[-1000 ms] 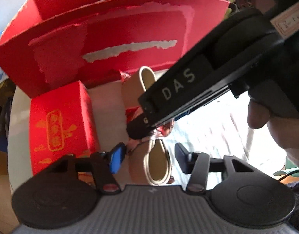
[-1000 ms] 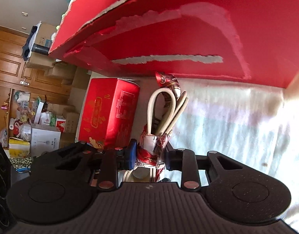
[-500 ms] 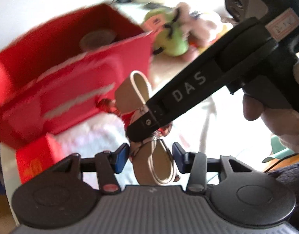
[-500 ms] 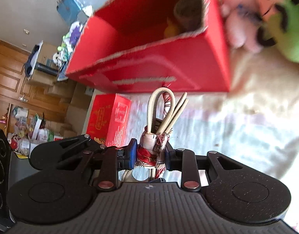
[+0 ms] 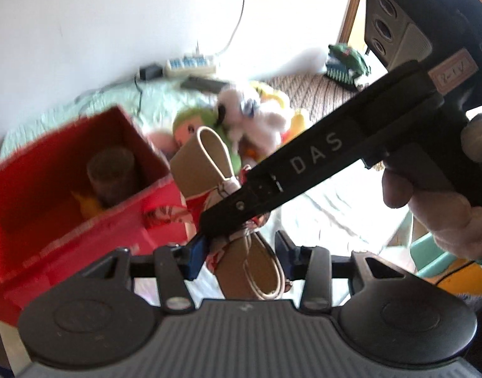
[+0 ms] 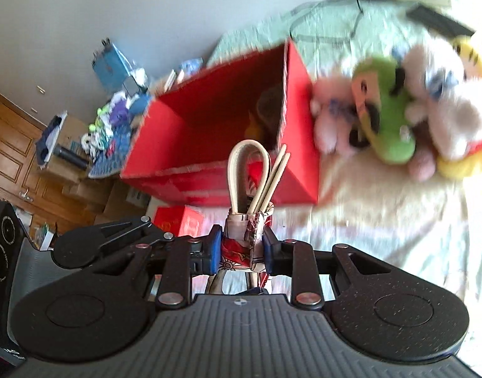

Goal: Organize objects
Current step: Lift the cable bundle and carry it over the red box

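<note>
right gripper (image 6: 242, 249) jaws clamped shut; left gripper (image 5: 239, 253) jaws spread apart.

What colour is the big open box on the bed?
Red, seen best in the right wrist view.

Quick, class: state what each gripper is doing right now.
Left gripper: open, holding nothing.
Right gripper: shut on the coiled belt.

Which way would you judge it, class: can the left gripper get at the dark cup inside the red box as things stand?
Probably yes. The red box is open on top with the dark cup exposed, and the left gripper is open, though the belt bundle lies between its fingers.
</note>
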{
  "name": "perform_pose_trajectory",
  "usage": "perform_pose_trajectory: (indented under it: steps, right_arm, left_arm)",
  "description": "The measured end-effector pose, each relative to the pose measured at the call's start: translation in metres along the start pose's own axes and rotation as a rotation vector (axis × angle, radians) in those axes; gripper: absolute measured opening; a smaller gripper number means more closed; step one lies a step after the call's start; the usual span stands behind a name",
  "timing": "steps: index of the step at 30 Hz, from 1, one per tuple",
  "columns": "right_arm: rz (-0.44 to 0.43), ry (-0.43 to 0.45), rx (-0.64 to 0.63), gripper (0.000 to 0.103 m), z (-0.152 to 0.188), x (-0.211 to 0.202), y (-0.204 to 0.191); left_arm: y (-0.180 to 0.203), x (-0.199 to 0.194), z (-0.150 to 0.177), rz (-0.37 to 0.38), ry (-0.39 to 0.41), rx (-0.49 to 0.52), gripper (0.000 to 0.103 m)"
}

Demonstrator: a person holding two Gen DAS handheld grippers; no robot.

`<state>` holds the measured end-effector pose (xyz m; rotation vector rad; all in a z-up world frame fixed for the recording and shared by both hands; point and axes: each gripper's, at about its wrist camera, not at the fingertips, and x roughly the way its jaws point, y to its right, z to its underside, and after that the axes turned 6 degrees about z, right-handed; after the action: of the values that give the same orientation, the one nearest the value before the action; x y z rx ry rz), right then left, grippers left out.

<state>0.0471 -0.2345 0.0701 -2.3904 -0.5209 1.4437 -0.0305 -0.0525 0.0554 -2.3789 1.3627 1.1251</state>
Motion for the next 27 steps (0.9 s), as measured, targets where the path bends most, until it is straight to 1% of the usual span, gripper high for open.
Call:
perform_pose_trajectory:
  steps: [3, 7, 12, 15, 20, 24, 27]
  right_arm:
    - [0.000, 0.058, -0.039, 0.028, -0.011, -0.009, -0.011]
    - [-0.012, 0.110, -0.090, 0.028, -0.028, -0.013, -0.023]
    - [-0.040, 0.150, -0.136, 0.028, -0.046, -0.010, -0.036]
    - [-0.047, 0.165, -0.156, 0.027, -0.056, -0.003, -0.048]
    - [-0.041, 0.176, -0.184, 0.027, -0.074, 0.018, -0.064]
    - [-0.022, 0.170, -0.193, 0.027, -0.086, 0.038, -0.072]
    - [-0.010, 0.149, -0.180, 0.026, -0.094, 0.055, -0.074]
  left_arm:
    - [-0.004, -0.011, -0.011, -0.021, 0.063, 0.002, 0.043]
    - [-0.011, -0.032, -0.024, -0.050, 0.128, -0.011, 0.043]
    - [-0.023, -0.056, -0.032, -0.100, 0.176, -0.013, 0.043]
    - [-0.038, -0.062, -0.036, -0.128, 0.193, -0.026, 0.043]
    - [-0.071, -0.059, -0.044, -0.161, 0.191, -0.049, 0.043]
    - [-0.095, -0.051, -0.045, -0.173, 0.158, -0.078, 0.044]
    - [-0.113, -0.045, -0.043, -0.173, 0.131, -0.112, 0.045]
